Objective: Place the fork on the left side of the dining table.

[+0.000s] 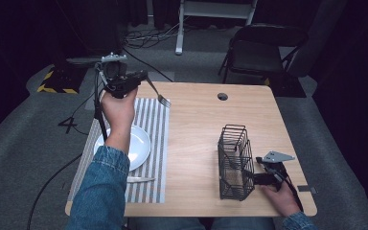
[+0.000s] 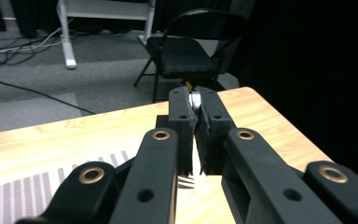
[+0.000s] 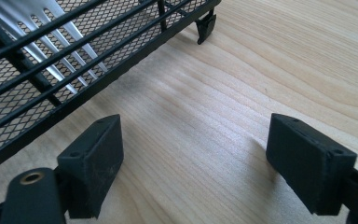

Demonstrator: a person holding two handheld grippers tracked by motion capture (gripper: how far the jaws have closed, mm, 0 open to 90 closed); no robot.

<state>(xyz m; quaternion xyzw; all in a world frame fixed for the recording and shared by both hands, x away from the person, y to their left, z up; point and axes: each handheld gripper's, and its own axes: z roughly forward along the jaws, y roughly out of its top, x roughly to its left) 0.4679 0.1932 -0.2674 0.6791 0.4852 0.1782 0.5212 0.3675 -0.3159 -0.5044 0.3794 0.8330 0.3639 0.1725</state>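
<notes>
I note my left tool (image 1: 139,81) clamped on the thin silver metal fork (image 1: 162,99), held above the striped placemat (image 1: 154,143); light, rigid, slippery, best gripped mid-handle; right tool (image 3: 193,161) stands apart.

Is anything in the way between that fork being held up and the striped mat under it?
Nothing visible is. The fork, gripped in the left gripper, hangs over the far right corner of the striped mat; the plate sits nearer, to the left.

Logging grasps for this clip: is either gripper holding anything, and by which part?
The left gripper holds a silver metal fork by its handle, tines hanging free. The right gripper is open beside the black wire basket, holding nothing.
</notes>
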